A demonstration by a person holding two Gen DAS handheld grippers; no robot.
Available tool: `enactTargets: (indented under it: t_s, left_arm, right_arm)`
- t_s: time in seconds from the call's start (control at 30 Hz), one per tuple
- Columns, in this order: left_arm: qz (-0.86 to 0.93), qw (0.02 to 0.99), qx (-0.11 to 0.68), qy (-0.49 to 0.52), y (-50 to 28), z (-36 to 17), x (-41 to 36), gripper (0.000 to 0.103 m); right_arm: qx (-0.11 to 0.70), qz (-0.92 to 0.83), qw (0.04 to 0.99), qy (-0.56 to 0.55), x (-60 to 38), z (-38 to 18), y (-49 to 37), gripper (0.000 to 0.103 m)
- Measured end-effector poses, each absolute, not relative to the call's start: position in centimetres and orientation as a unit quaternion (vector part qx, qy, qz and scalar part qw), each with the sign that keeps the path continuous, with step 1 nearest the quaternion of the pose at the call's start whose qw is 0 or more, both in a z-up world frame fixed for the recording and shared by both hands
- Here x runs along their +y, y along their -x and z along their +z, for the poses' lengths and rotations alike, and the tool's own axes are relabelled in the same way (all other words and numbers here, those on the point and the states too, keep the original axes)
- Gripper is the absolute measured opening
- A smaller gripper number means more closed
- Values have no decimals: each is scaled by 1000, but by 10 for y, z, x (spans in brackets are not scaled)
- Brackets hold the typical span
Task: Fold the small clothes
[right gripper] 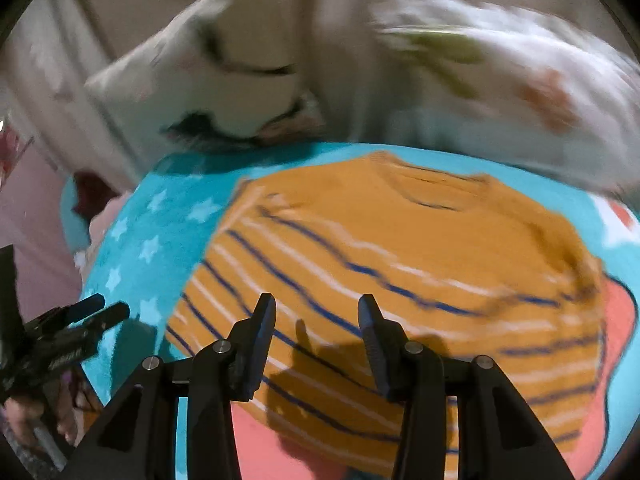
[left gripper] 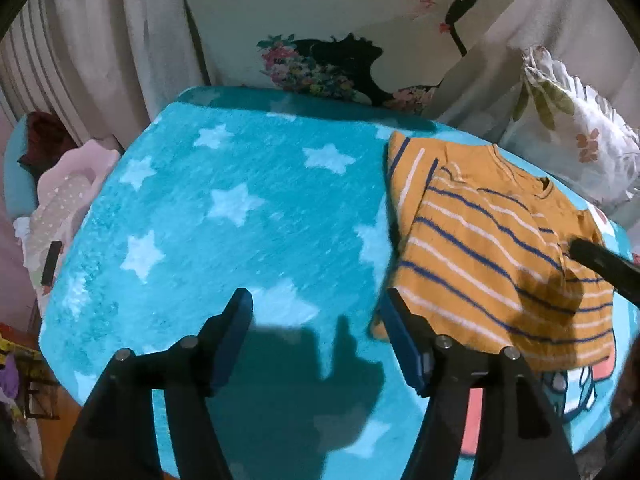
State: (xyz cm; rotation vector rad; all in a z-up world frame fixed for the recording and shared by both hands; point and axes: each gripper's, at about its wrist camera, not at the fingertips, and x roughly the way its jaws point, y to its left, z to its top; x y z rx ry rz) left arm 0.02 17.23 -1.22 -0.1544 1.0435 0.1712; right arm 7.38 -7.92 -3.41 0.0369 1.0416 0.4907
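Observation:
A small orange shirt with blue and white stripes [left gripper: 492,248] lies partly folded on the right side of a turquoise star blanket [left gripper: 224,208]. My left gripper [left gripper: 316,304] is open and empty, hovering over bare blanket just left of the shirt's lower left corner. In the right wrist view the shirt [right gripper: 400,264] fills the middle, blurred by motion. My right gripper [right gripper: 316,308] is open and empty just above the shirt's near hem. One right finger [left gripper: 604,266] shows over the shirt's right side in the left wrist view. The left gripper [right gripper: 100,308] shows at the far left of the right wrist view.
A white pillow with a black silhouette print [left gripper: 344,36] stands behind the blanket. A floral ruffled pillow [left gripper: 568,132] lies at the back right. Pink spotted cloth [left gripper: 64,196] is piled off the left edge. A pink cartoon print [right gripper: 620,320] marks the blanket's right part.

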Motion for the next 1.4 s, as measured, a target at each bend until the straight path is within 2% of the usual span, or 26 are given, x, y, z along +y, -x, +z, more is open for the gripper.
enactTargets:
  t_s: [0.2,0.47,0.77,0.97,1.03,1.4]
  left_arm:
    - [77,859,501,69,8,-17,197,66]
    - [83,854,507,87,12,-19,223,66]
    - [85,850,509,105,5,-22,232,66]
    - [85,846,516,99,2,-27,233,66]
    - [88,845,517,100,2,-28,237,66]
    - [82,838,529,101,-2,-39,240,69]
  right_arm:
    - [508,246,825,32,0,-53,-96,46]
    - [550,235,798,68,49,-99,-120,48]
    - [523,246,813,72,60,-66,-123,49]
    - [562,244,784,98,74,-103,-126,50]
    - [559,247,787,86,73,-102,-125,55]
    - [543,231,807,31,58,-71,-120,55]
